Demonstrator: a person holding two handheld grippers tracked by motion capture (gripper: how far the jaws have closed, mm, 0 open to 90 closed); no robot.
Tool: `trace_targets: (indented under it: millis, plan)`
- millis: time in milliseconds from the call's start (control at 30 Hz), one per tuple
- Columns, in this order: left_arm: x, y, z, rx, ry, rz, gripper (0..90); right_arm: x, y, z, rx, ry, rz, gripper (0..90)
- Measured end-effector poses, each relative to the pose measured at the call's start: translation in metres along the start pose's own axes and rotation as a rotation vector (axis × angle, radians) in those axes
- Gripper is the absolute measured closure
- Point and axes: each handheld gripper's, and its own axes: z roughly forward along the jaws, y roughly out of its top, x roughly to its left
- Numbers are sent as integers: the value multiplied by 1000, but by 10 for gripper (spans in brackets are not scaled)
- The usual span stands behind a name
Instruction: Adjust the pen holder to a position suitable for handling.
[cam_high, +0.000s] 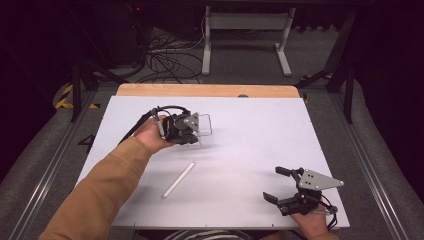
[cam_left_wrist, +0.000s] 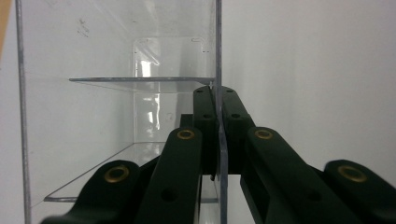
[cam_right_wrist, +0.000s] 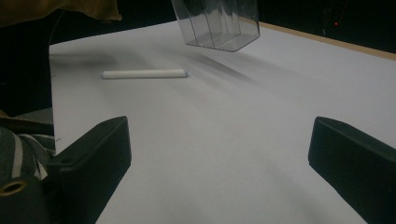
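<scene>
Left gripper (cam_high: 192, 131) fingers clamped tight; right gripper (cam_high: 277, 184) fingers spread wide.

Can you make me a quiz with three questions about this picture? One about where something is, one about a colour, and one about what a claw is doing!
1. Where is the white stick?
A. inside the clear box
B. lying on the white table between the two claws
C. on the floor

2. What colour is the sleeve?
A. blue
B. green
C. mustard brown

3. What is the left claw doing?
A. pinching a wall of the clear box
B. hanging wide open
C. holding the stick

Answers:
1 B, the high view shows it flat on the table.
2 C, the arm's cloth is mustard brown.
3 A, its jaws press together on the clear wall, while the right claw is wide open.
</scene>
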Motion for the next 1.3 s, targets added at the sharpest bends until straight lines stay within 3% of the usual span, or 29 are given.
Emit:
trace_targets:
  millis: [333,567,900,1200,1300]
  plan:
    - [-5,20,26,38,-54,31,879,0,0,0,-3,8,-1,64]
    - [-3,21,34,61,-65,32,878,1,0,0,-4,11,-2,64]
    - [-5,21,38,53,-87,58,877,1,0,0,-1,14,-2,64]
    - [-3,22,38,44,-50,56,810,1,0,0,-1,16,-2,64]
    - [-1,21,29,-3,-38,18,735,1,0,0,-1,15,-1,65]
